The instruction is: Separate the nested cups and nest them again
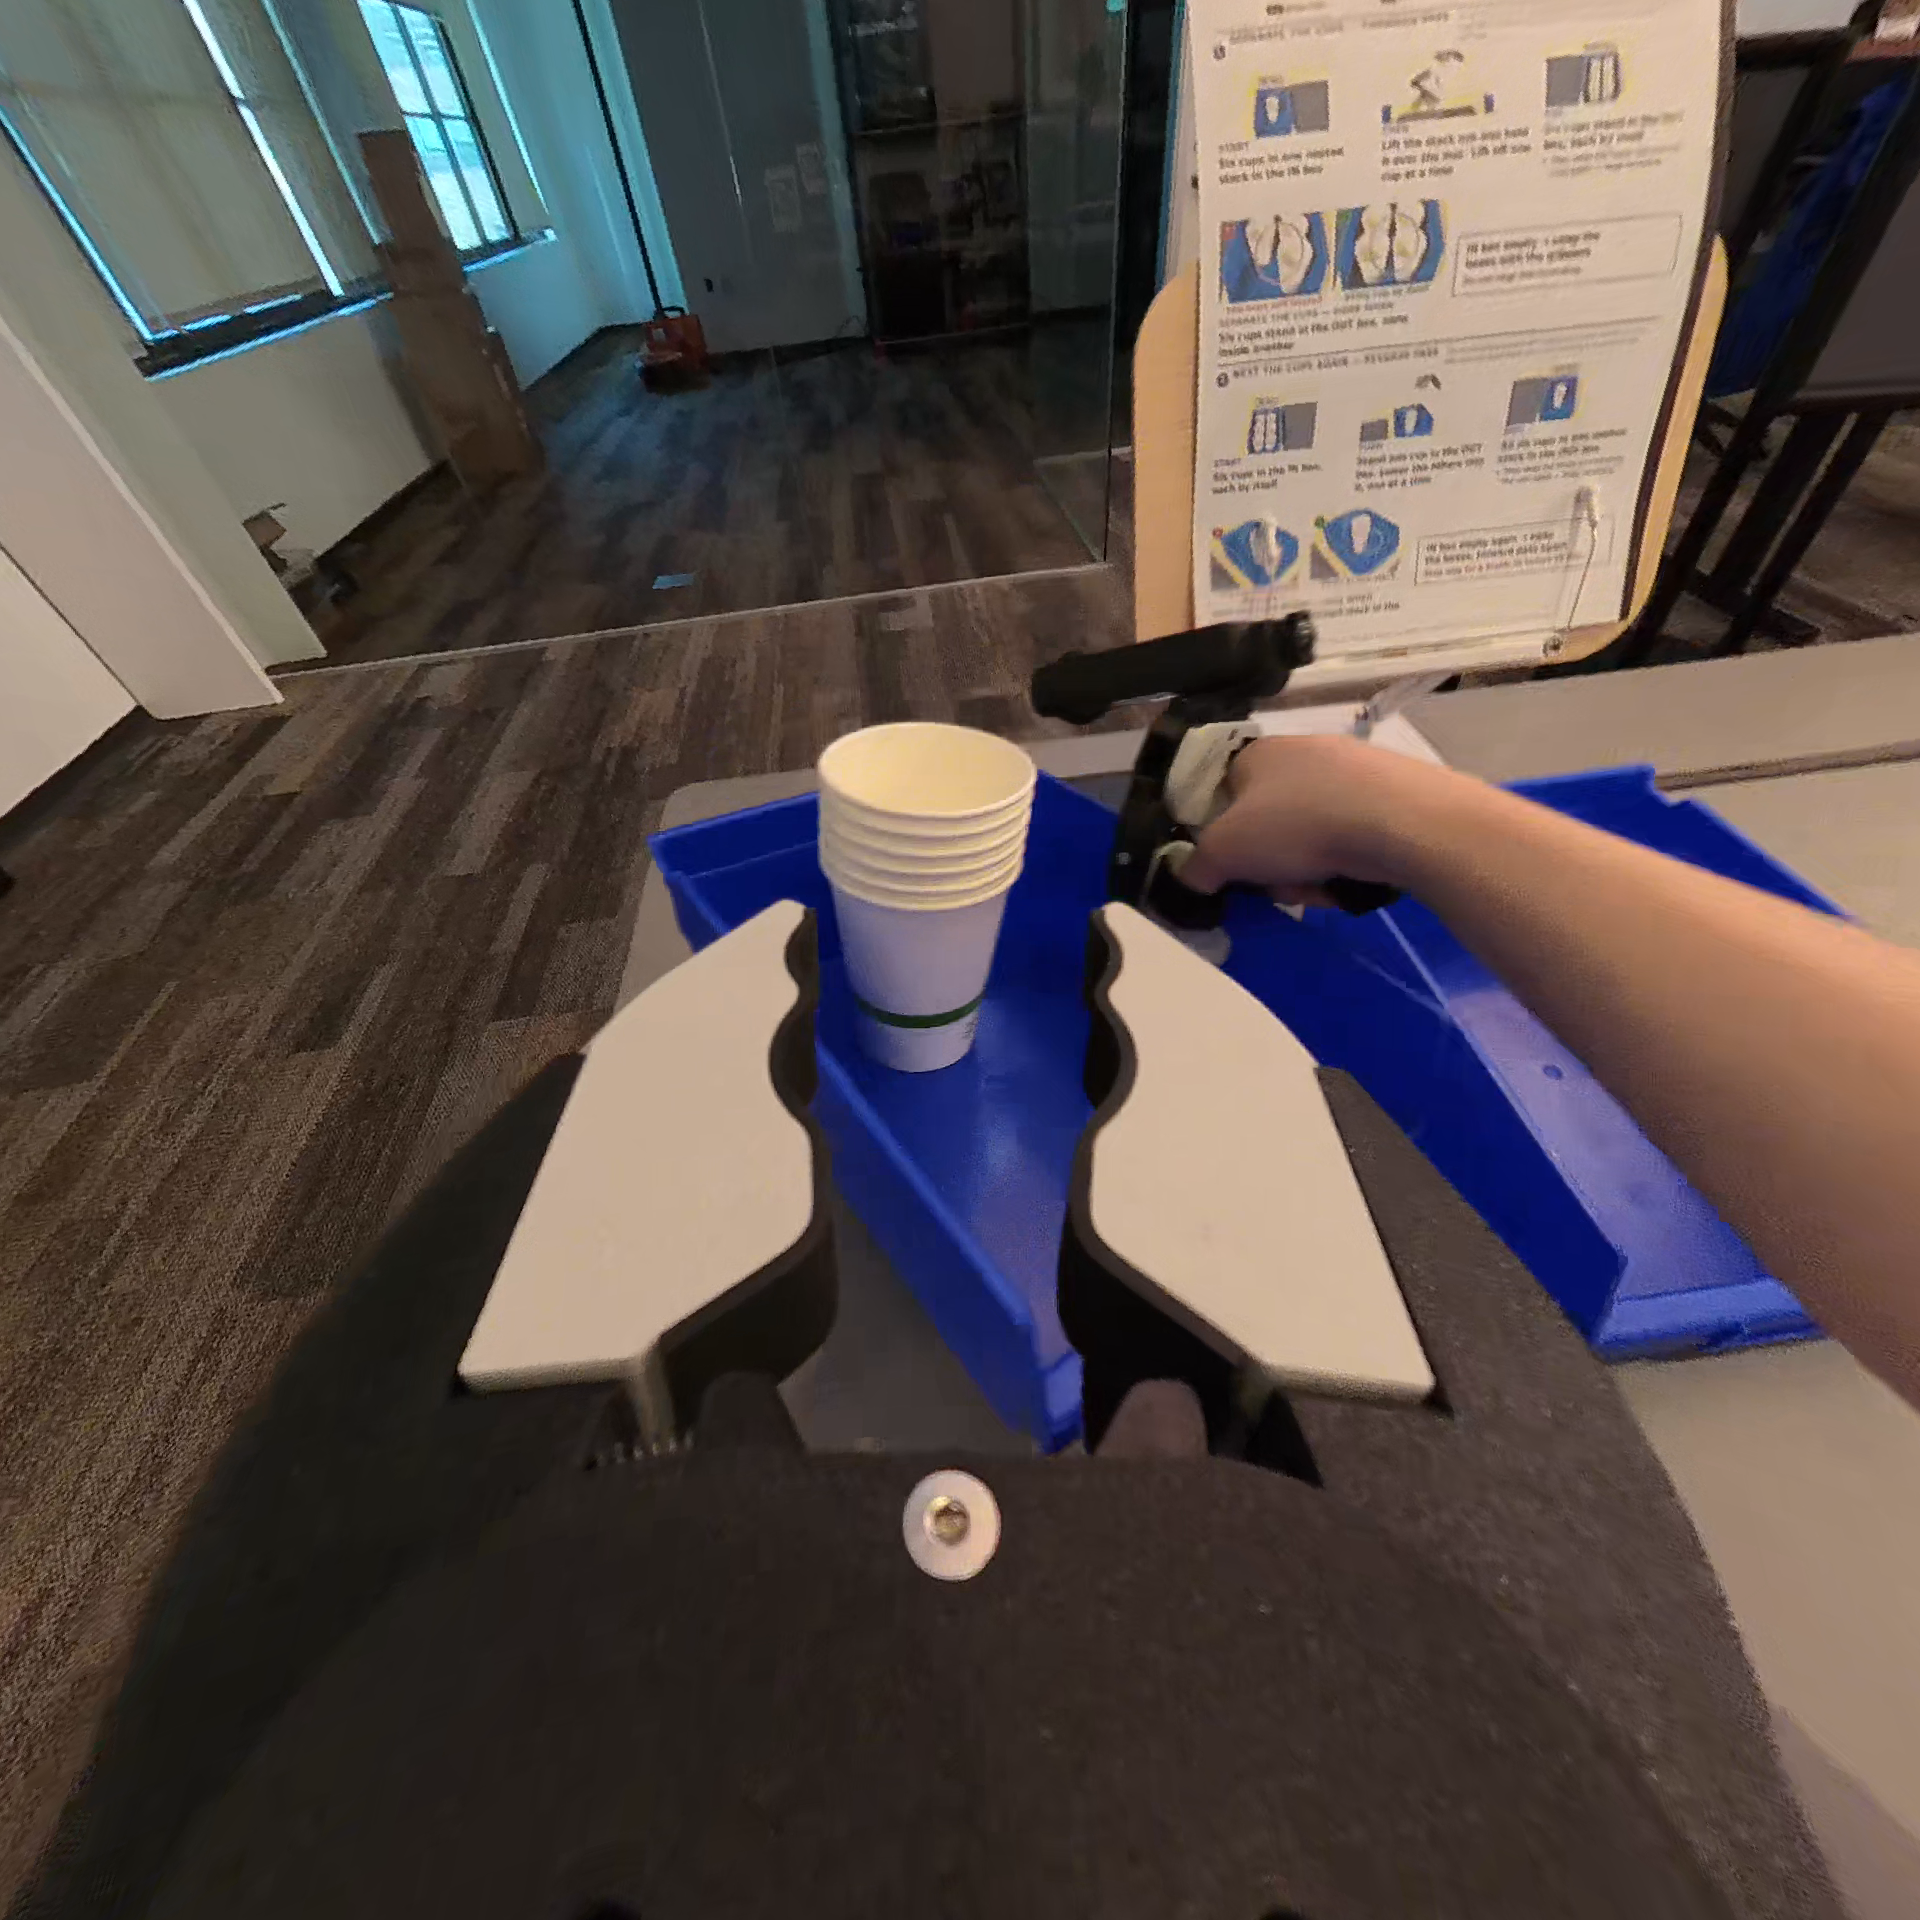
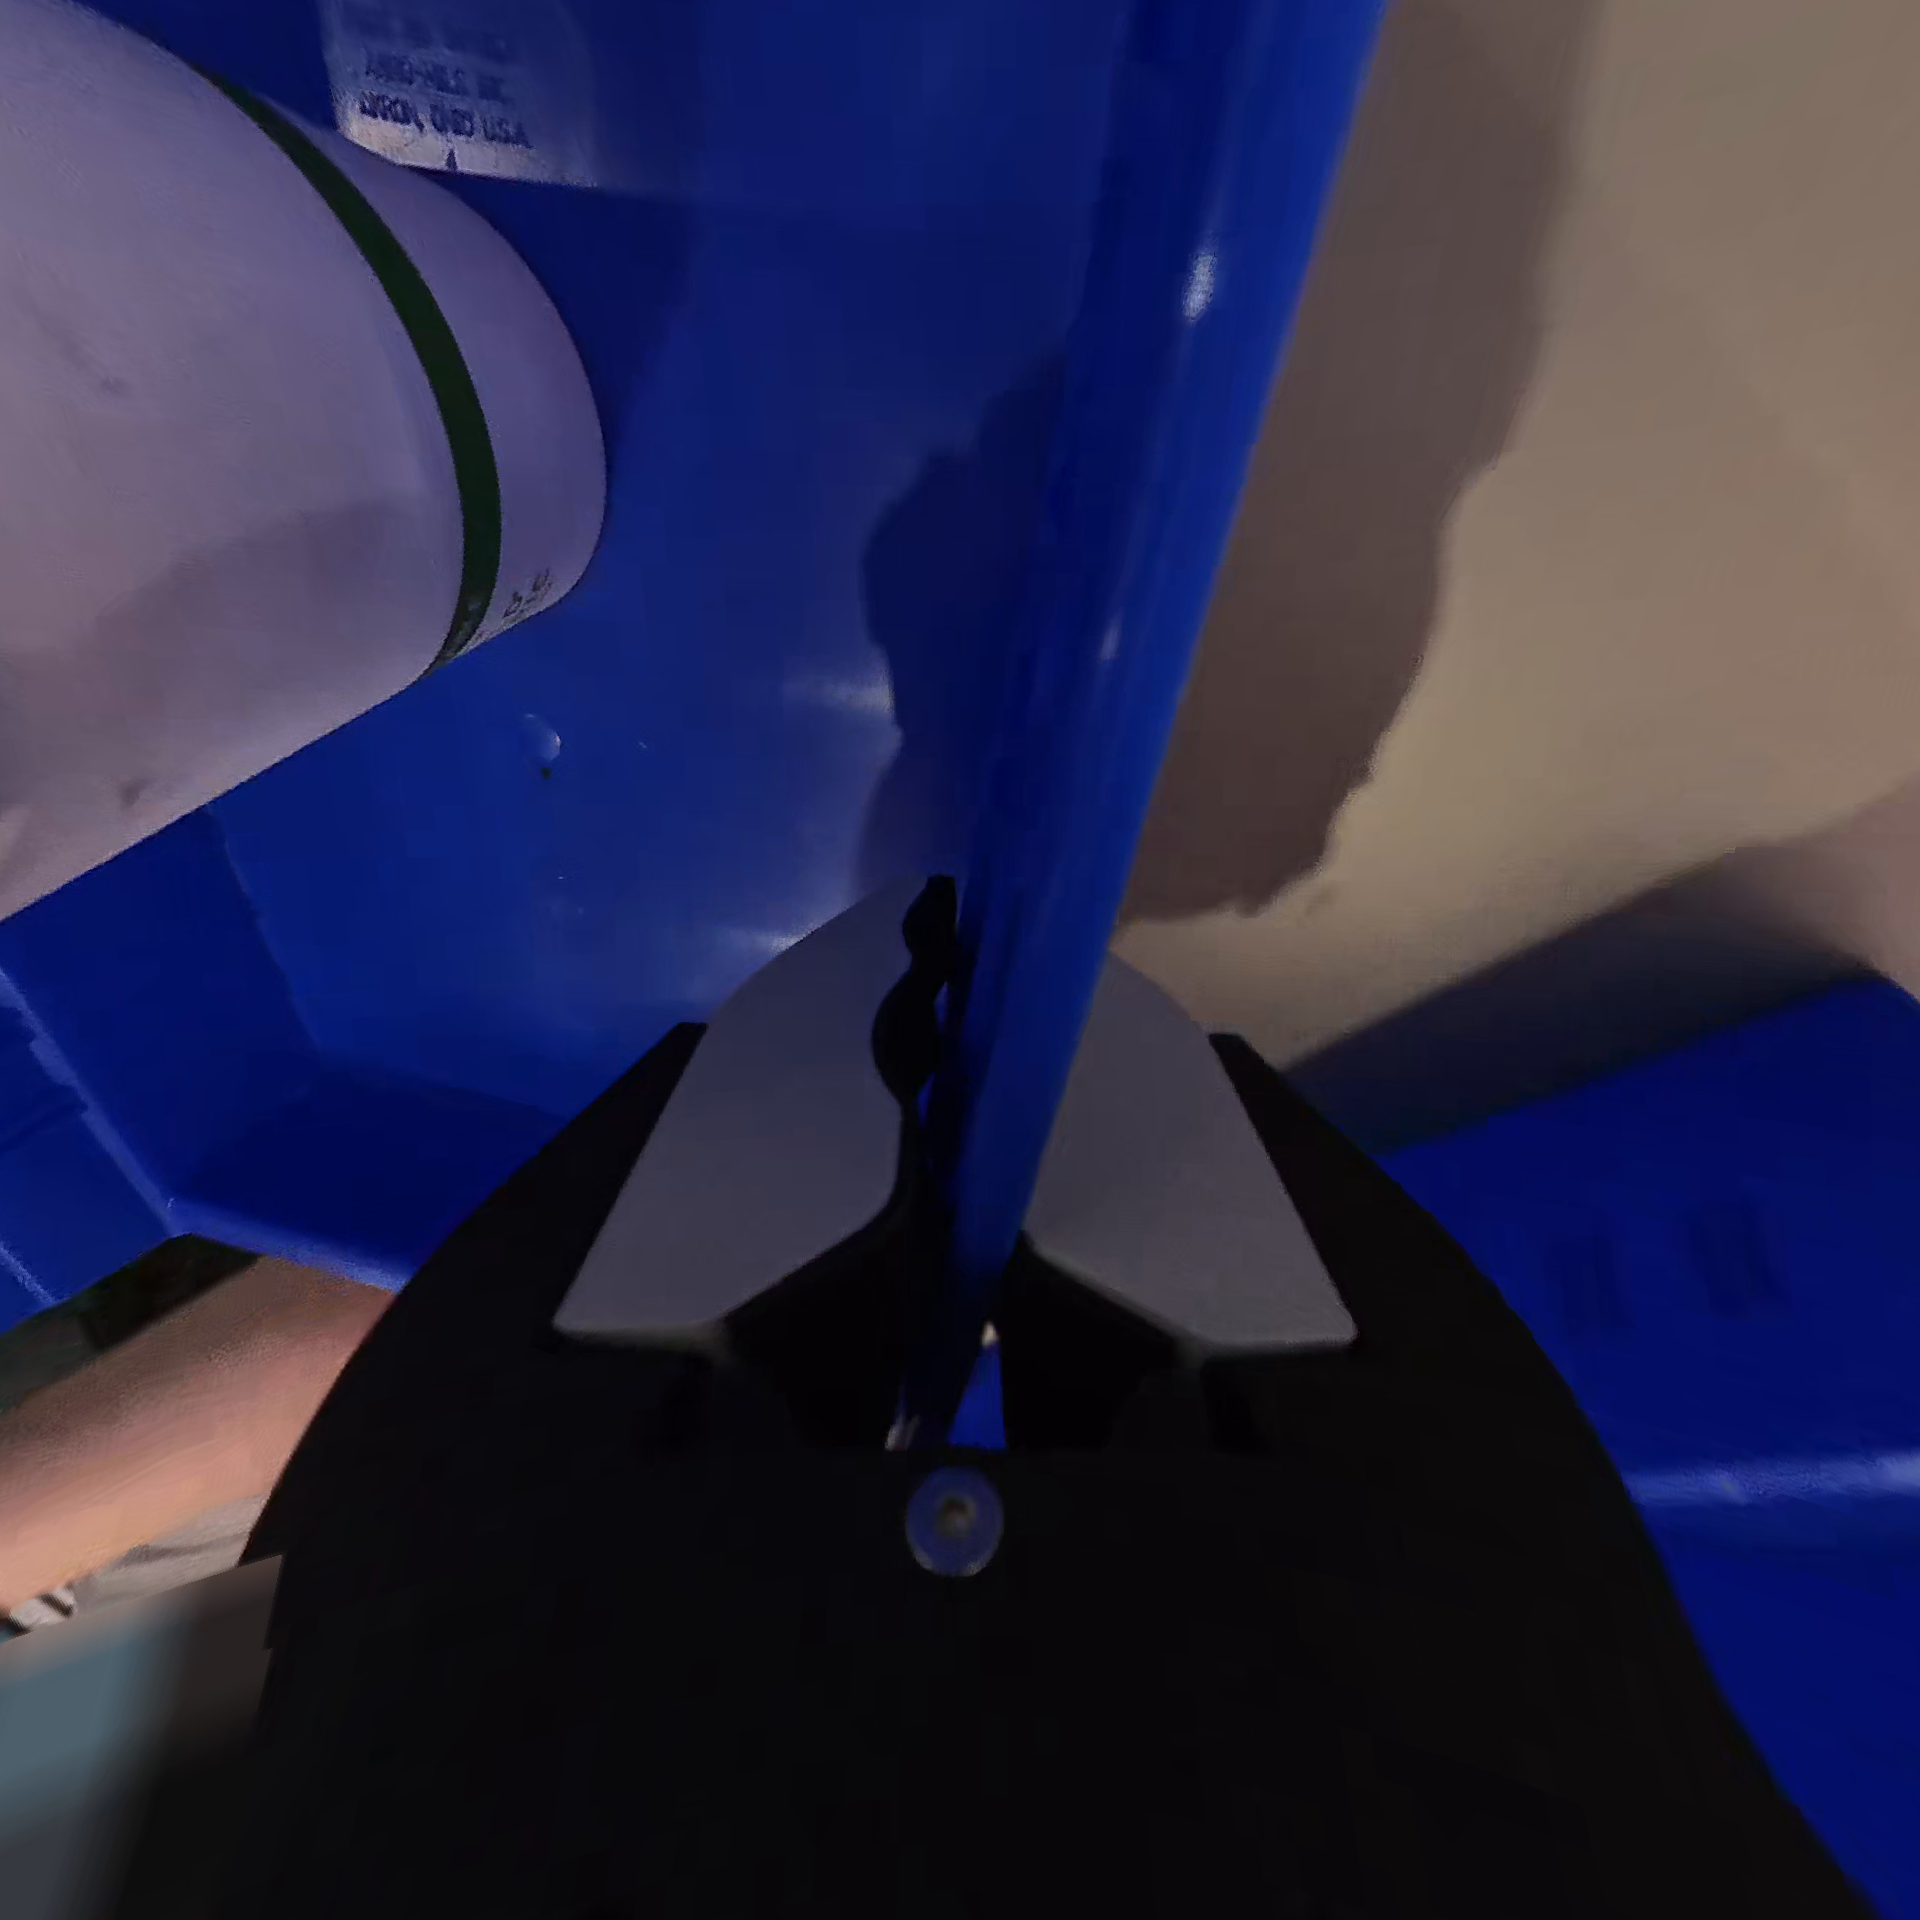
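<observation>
Right gripper (image 2: 961,1081) is clamped, apparently, on the blue bin (image 1: 935,1174) wall; left gripper (image 1: 945,1049) gapes before the cup stack (image 1: 920,883) standing inside. Steady the bin, close low.

Instruction sheet (image 1: 1444,312) on stand behind grey table (image 1: 1766,727); patterned carpet (image 1: 312,987); windows (image 1: 260,156).

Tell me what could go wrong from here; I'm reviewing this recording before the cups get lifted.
1. The right gripper is shut on the blue bin's wall; a tug could shift the bin and tip the tall cup stack standing inside.
2. The left gripper is open with the stack off-centre, near its left finger; closing now might nudge it over.
</observation>
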Tool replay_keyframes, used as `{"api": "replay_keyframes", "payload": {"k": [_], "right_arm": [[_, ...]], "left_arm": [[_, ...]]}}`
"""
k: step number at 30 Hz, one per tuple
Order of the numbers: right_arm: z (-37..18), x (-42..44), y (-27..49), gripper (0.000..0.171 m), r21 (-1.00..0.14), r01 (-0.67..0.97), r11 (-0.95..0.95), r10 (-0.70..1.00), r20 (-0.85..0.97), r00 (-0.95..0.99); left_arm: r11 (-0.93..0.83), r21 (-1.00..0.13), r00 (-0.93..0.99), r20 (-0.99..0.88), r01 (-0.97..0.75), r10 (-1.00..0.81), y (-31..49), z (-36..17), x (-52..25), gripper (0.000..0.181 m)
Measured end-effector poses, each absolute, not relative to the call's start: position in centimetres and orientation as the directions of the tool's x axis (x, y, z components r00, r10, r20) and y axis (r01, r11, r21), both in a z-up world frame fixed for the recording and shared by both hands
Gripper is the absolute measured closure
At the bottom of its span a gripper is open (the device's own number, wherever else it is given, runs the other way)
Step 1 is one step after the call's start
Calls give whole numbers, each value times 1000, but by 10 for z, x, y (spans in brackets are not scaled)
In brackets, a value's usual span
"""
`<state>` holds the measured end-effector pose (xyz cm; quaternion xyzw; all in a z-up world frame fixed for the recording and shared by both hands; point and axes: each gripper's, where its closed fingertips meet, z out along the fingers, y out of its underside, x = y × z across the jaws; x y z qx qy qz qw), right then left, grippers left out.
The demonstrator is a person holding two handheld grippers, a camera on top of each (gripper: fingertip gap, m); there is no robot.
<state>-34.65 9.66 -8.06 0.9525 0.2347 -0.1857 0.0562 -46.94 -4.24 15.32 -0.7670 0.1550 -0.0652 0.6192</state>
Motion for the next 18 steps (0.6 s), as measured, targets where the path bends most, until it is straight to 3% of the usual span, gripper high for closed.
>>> {"api": "replay_keyframes", "payload": {"k": [13, 15, 18], "right_arm": [[-135, -353, 115, 167, -17, 415, -910, 403, -277, 872], [-131, -356, 110, 152, -25, 463, -886, 450, -293, 844], [-105, -354, 114, 146, -156, 525, -837, 548, -258, 796]], "left_arm": [[-213, -949, 913, -137, -232, -383, -33, 145, -447, 132], [-218, -943, 909, -153, -252, -388, -33, 144, -443, 131], [-214, -941, 904, -163, -263, -395, -34, 144, -439, 129]]}}
